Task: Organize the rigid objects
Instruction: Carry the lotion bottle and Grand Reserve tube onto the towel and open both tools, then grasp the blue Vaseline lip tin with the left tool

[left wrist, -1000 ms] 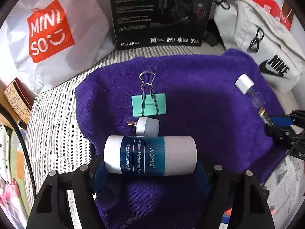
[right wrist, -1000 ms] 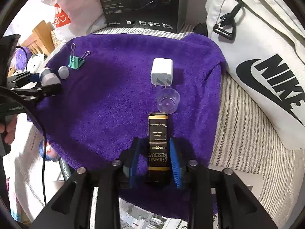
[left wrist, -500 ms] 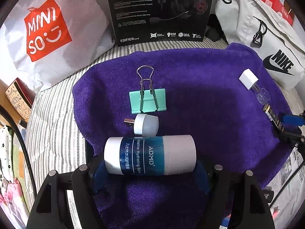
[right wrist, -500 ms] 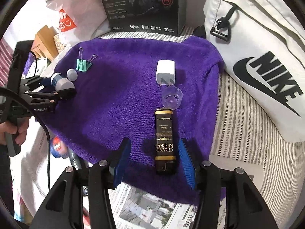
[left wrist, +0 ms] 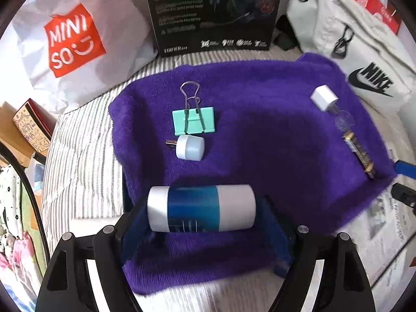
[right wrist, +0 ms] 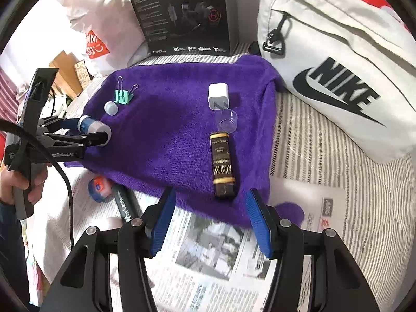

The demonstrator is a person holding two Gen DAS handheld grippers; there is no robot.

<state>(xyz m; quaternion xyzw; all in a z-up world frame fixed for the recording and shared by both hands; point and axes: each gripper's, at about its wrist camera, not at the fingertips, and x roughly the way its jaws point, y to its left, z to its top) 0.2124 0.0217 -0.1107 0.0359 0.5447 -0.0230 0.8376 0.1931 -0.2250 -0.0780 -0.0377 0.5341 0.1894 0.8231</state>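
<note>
A purple towel (left wrist: 260, 135) lies spread over a striped sheet (right wrist: 312, 156) that covers the surface. Newspaper (right wrist: 208, 260) sits under the towel's near edge.

In the left wrist view, a white bag (left wrist: 78, 39) with an orange logo stands at 10 o'clock. A black box (left wrist: 213, 13) stands upright at 12, just behind the towel. A pale sling bag (left wrist: 351, 52) leans at 2. At 9, past the sheet's edge, are a patterned box (left wrist: 28, 130) and a black cable (left wrist: 26, 195).

On the towel, a green clip (left wrist: 193, 119) lies left of centre, with a small white plug (left wrist: 188, 147) just beside it at its 6 o'clock. At 3 o'clock a white charger (left wrist: 323, 100), a clear cap (left wrist: 344, 121) and a dark bottle (left wrist: 360, 153) lie in a line, close together.

The left tongs (left wrist: 202, 223) are opening around a white and blue tube (left wrist: 201, 209) lying crosswise between the blue pads; whether the pads still touch its ends I cannot tell.

In the right wrist view, the right tongs (right wrist: 213, 223) are released and opening, with nothing between them, over the newspaper at the towel's near edge. The bottle lies flat on the towel just beyond them. A hand (right wrist: 18, 184) at 9 o'clock grips the left tool's handle.
</note>
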